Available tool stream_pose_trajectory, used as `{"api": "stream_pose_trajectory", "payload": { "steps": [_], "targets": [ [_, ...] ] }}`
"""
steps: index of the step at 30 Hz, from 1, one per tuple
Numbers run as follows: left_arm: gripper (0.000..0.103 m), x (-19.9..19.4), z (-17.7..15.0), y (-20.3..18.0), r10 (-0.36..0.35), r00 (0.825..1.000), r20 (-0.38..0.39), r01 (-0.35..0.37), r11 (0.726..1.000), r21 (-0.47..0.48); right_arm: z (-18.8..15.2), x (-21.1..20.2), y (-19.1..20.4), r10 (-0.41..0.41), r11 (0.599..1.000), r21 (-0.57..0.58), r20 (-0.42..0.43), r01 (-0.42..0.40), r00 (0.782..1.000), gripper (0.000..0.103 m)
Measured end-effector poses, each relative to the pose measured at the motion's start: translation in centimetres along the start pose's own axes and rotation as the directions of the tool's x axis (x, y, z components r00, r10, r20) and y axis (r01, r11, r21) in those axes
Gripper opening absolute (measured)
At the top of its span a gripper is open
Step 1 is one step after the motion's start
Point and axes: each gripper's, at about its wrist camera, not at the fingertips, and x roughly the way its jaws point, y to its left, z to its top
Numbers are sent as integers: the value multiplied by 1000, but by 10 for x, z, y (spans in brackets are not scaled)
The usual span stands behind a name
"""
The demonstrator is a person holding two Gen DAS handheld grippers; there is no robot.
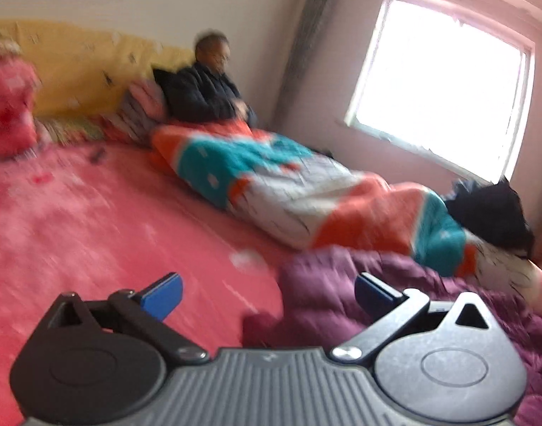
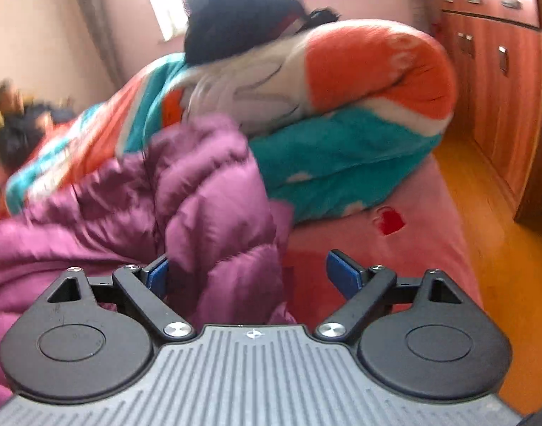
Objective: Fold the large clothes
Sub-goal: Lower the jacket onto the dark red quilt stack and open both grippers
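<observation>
A purple quilted down jacket [image 2: 207, 191] lies crumpled on the pink bed sheet [image 2: 395, 248]. It also shows in the left wrist view [image 1: 342, 284] at the lower right. My left gripper [image 1: 267, 293] is open, its blue pads wide apart over the jacket's left edge and the sheet [image 1: 111, 213]. My right gripper [image 2: 248, 275] is open, with a puffy fold of the jacket between its blue pads; the pads are not closed on it.
A rolled orange, teal and white blanket [image 1: 306, 191] lies along the far side of the bed, also in the right wrist view [image 2: 359, 106]. A black garment [image 2: 235, 14] sits on it. A person [image 1: 207, 85] sits at the headboard. A wooden cabinet [image 2: 498, 81] stands right.
</observation>
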Motion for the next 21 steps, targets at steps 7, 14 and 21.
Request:
{"api": "stream_pose_trajectory", "payload": {
  "steps": [7, 14, 21],
  "targets": [
    [102, 4, 10, -77, -119, 992, 46, 116, 990, 81, 16, -70, 18, 1, 998, -56, 284, 15, 959, 103],
    [102, 78, -31, -125, 42, 995, -88, -28, 987, 159, -2, -9, 93, 102, 960, -275, 177, -50, 979, 103],
    [103, 114, -62, -101, 136, 981, -140, -116, 983, 143, -35, 67, 97, -13, 920, -391, 26, 22, 1000, 103]
  ]
}}
